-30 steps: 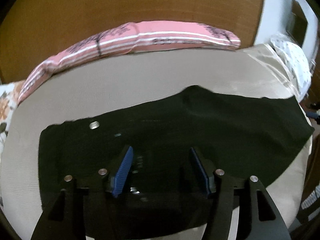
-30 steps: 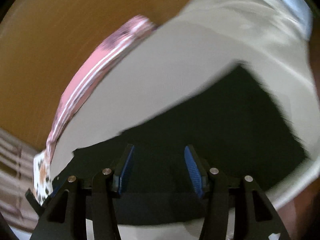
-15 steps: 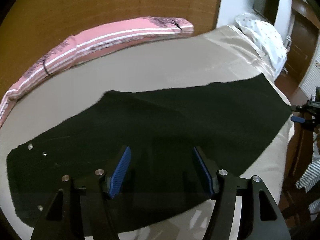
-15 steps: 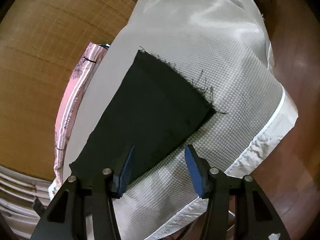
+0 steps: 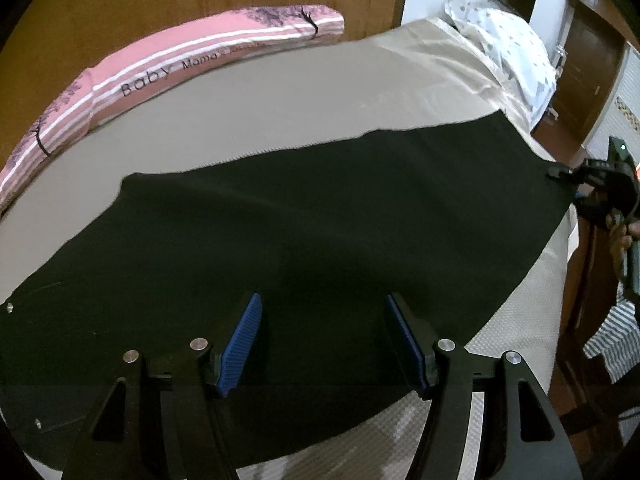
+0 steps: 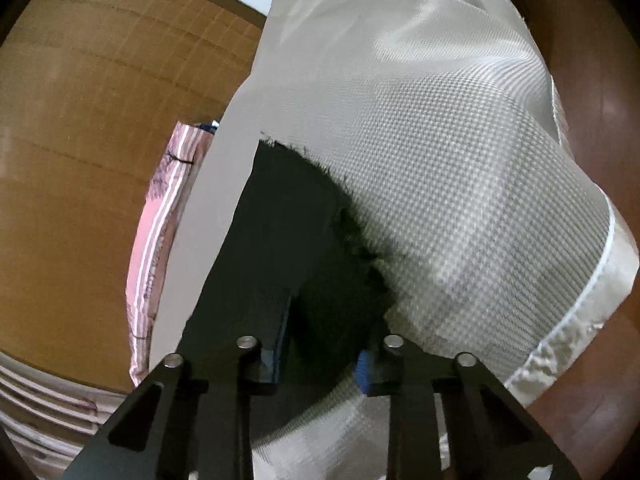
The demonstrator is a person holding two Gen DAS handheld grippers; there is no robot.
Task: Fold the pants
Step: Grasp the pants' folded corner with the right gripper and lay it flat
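Grabbing the black pants (image 5: 320, 240) on the bed (image 5: 280, 112)
Right gripper (image 6: 320, 360) has just been closing on the frayed cuff; left gripper (image 5: 322, 344) hangs open over them. A thin pinch could slip

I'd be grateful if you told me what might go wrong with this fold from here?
1. The right gripper, whose jaws have just been closing, has only the frayed hem corner of the pants between them; a thin bite may slip when lifted.
2. The left gripper hangs open over the middle of the pants, not at an edge, so it may pinch the bedsheet too.
3. The hem lies near the bed's edge and could slide off.
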